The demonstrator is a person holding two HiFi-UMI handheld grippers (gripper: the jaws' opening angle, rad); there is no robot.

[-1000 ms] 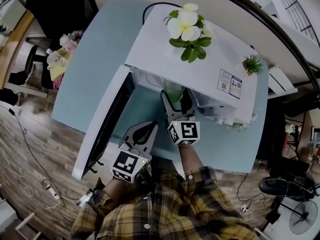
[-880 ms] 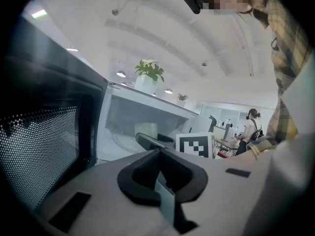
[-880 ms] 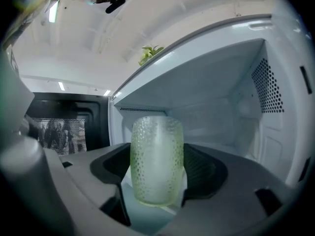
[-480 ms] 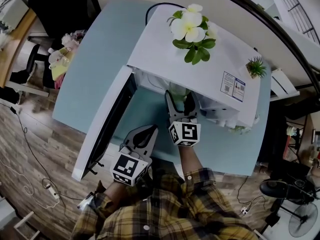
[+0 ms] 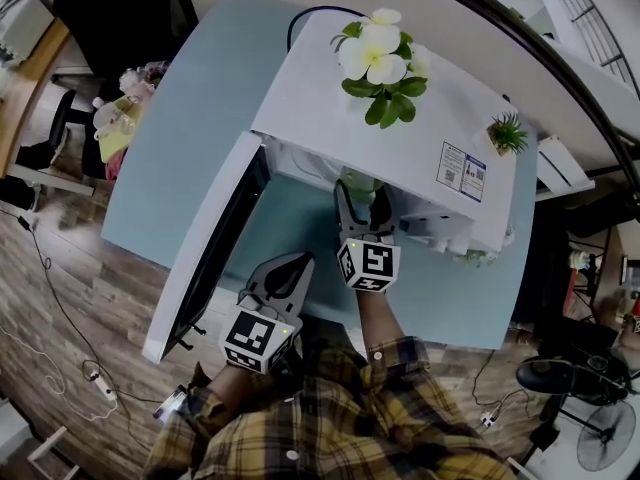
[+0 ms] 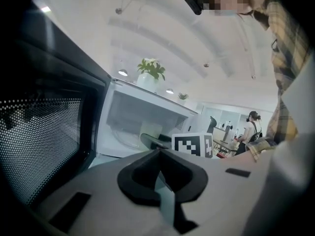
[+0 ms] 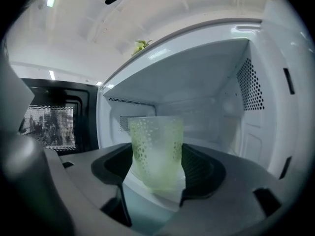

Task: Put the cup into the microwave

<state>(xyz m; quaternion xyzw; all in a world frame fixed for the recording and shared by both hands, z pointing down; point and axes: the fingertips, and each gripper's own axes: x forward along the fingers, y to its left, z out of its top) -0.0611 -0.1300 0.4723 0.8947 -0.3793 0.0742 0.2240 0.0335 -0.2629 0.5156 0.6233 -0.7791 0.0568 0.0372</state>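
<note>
The left tool [image 5: 289,264] stays clenched and empty beside the open door [image 5: 205,248], unmoved. The right tool [image 5: 360,200], hardly shifted at the microwave [image 5: 400,138] mouth, has just been closing its jaws on the green cup [image 7: 156,151] between them and grasps it.

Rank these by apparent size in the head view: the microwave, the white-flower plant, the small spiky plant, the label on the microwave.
1. microwave, door included.
2. white-flower plant.
3. label and small spiky plant look about alike, so I leave them tied.
</note>
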